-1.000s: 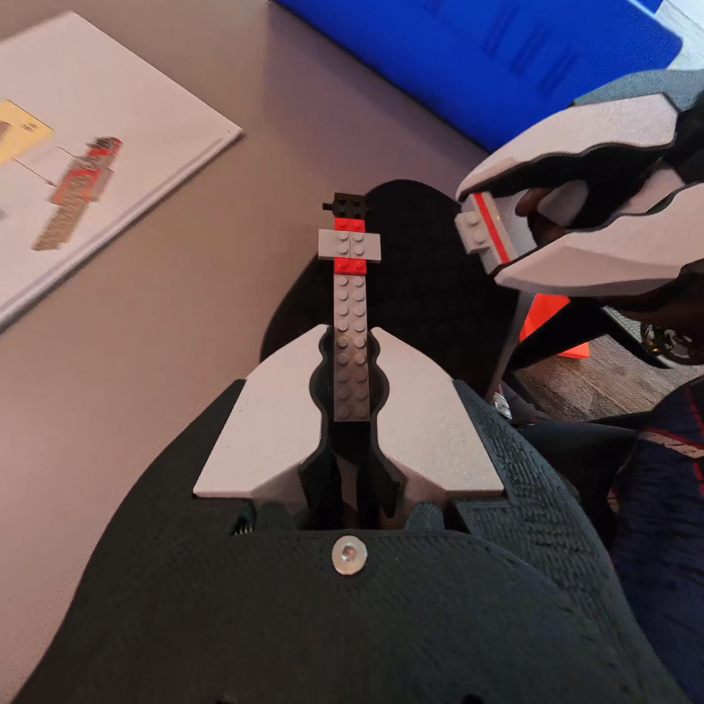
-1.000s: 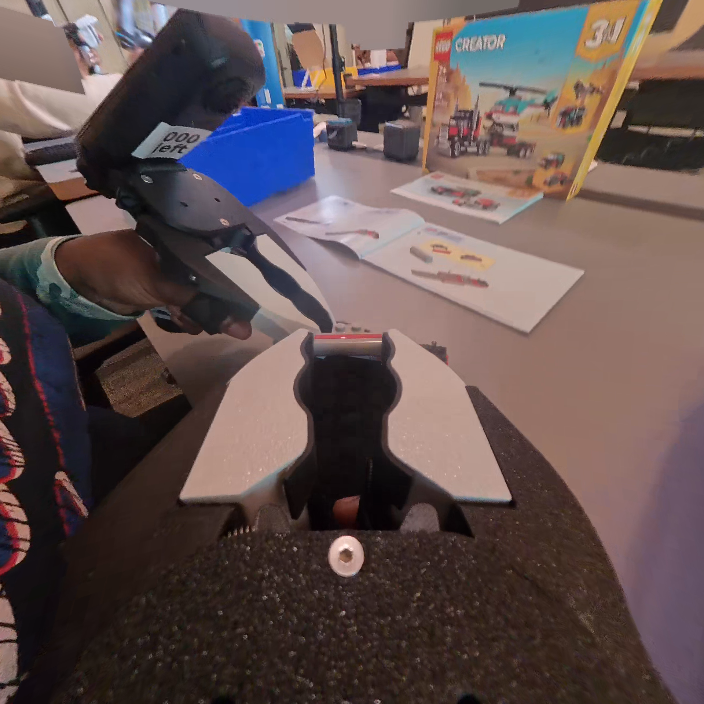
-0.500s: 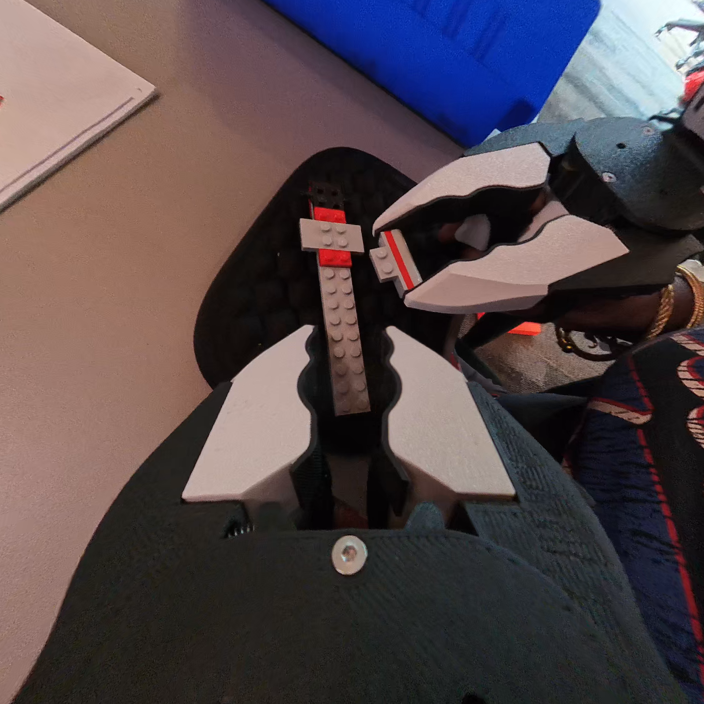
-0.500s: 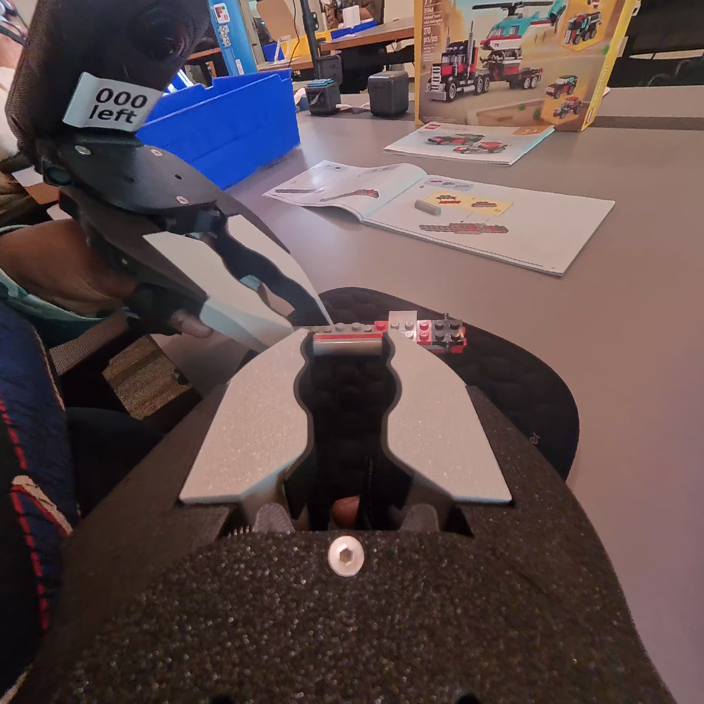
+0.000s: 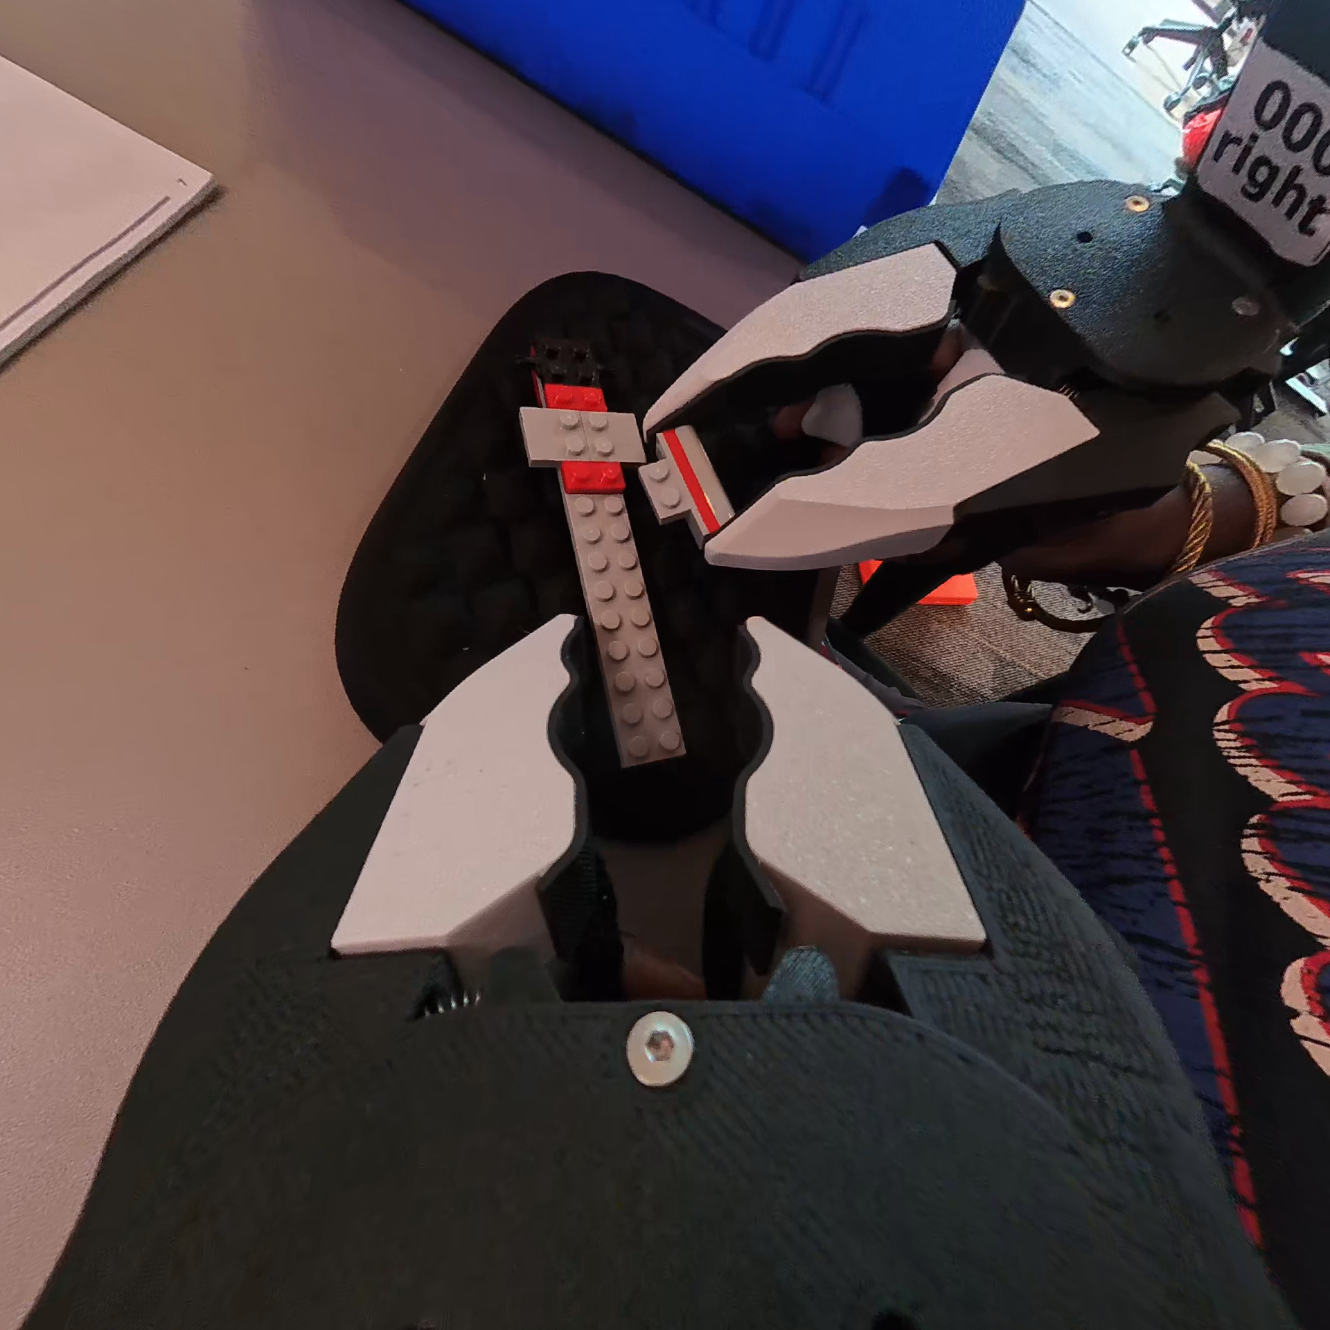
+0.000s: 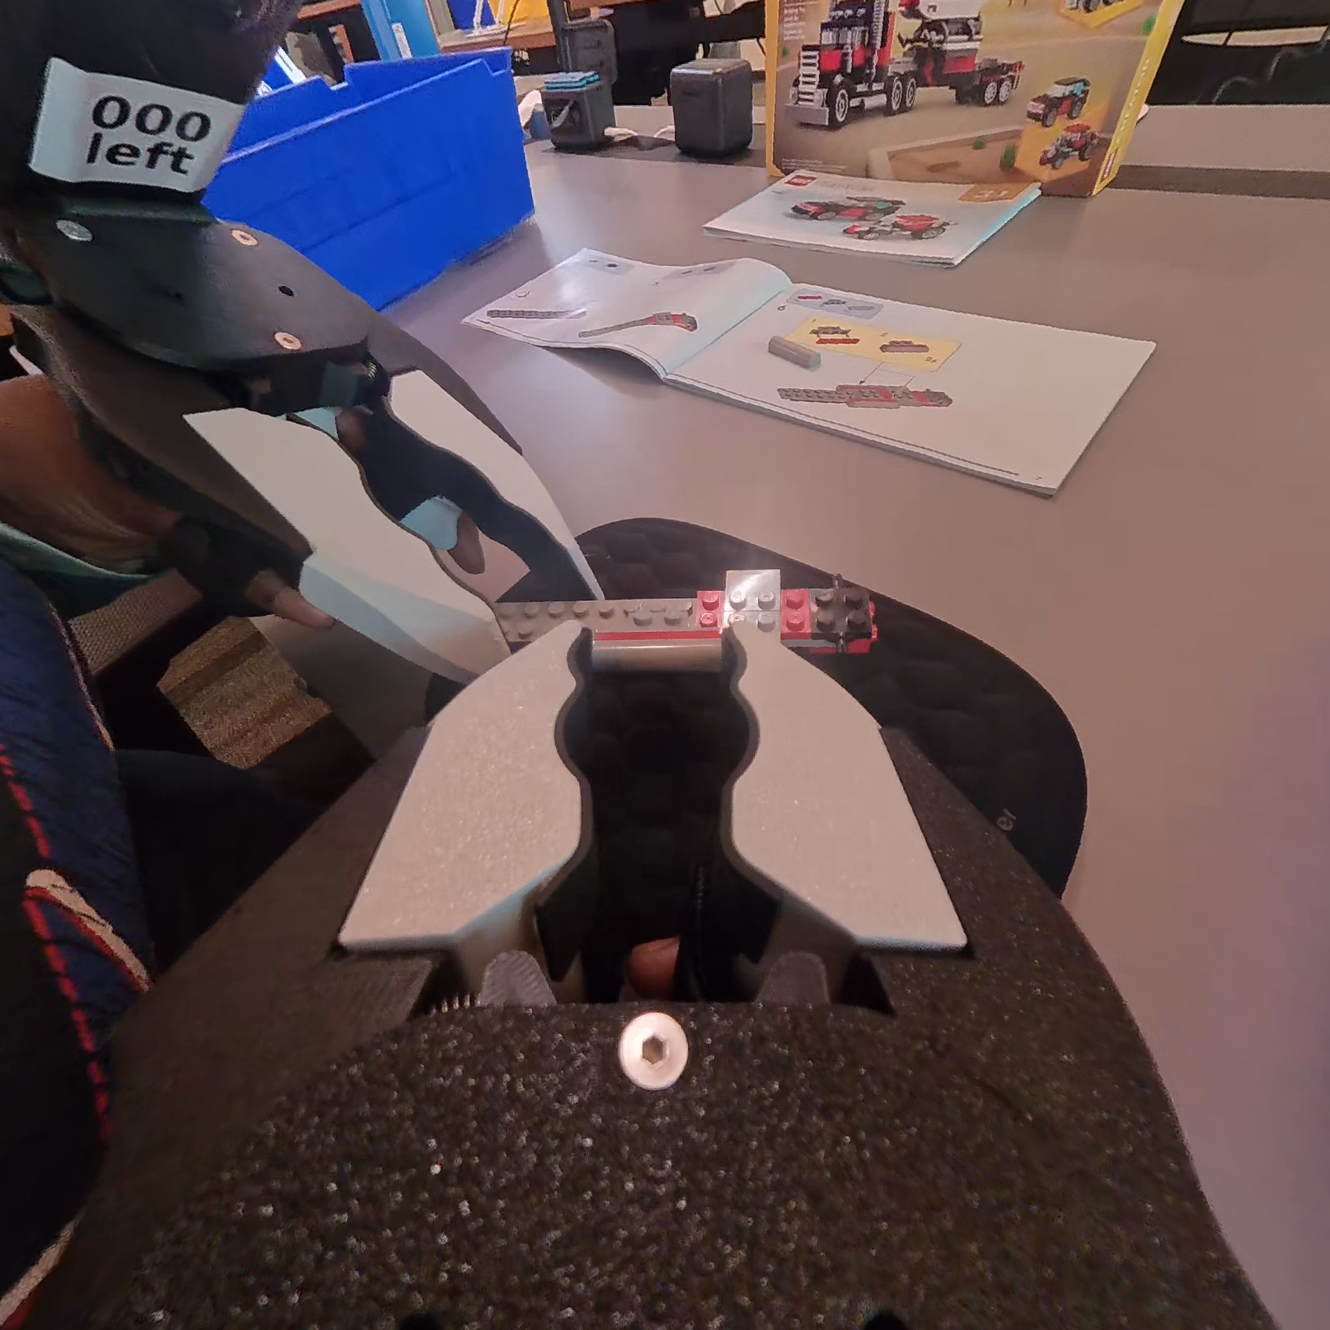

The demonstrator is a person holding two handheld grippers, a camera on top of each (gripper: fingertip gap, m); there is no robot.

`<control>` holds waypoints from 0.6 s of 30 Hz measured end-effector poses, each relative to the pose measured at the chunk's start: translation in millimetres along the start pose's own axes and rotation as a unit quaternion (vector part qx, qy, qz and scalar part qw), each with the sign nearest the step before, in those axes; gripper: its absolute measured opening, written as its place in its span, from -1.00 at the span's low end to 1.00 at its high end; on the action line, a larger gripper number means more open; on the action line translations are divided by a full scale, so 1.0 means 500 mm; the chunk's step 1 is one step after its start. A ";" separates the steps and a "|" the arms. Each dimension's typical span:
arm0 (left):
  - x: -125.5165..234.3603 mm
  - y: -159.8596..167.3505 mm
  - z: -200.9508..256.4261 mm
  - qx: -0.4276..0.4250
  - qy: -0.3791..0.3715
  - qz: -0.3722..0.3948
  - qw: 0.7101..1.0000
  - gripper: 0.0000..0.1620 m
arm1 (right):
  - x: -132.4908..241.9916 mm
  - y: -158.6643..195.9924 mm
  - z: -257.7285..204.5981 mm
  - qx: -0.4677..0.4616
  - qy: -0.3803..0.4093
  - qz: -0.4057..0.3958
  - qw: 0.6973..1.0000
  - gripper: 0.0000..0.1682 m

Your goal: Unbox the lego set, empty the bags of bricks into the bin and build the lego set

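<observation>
A long grey plate assembly with red bricks, a grey cross plate and a black end lies on a black mat. My left gripper is open, its fingers either side of the plate's near end without touching it. My right gripper is shut on a small grey-and-red brick piece, held just right of the cross plate. In the right wrist view the piece sits between my right gripper's fingertips, right in front of the assembly, with the left gripper at its left end.
A blue bin stands at the back left of the grey table. An open instruction booklet, a second booklet and the set's box lie beyond the mat. The table edge and the person's lap are close by. My two grippers' fingertips are within a few centimetres of each other.
My left gripper has opened and let go of the long plate, which now rests on the mat. My right gripper has brought its small piece in close to the cross plate.
</observation>
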State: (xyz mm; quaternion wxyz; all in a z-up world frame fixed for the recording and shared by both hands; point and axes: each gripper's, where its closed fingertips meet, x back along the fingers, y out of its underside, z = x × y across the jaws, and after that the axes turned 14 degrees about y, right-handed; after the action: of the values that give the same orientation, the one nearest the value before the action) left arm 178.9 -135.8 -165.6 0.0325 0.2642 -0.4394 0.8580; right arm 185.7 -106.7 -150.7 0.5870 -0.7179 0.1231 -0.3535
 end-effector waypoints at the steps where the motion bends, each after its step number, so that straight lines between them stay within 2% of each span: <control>1: 0.000 0.000 0.000 0.001 0.002 0.001 1.000 -0.51 | -0.001 0.001 0.000 0.002 0.001 -0.003 1.000 -0.59; 10: -0.001 0.004 0.020 0.018 0.050 0.004 0.999 -0.53 | -0.013 0.009 -0.012 0.045 0.019 -0.020 0.999 -0.59; 18: -0.001 0.016 0.014 -0.002 0.028 -0.021 0.999 -0.60 | -0.011 0.014 -0.004 0.097 0.052 -0.030 0.993 -0.59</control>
State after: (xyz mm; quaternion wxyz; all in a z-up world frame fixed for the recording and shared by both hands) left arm 180.0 -145.8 -168.3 0.0633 0.2493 -0.4344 0.8632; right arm 182.3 -106.8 -159.0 0.6360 -0.6413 0.0970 -0.4181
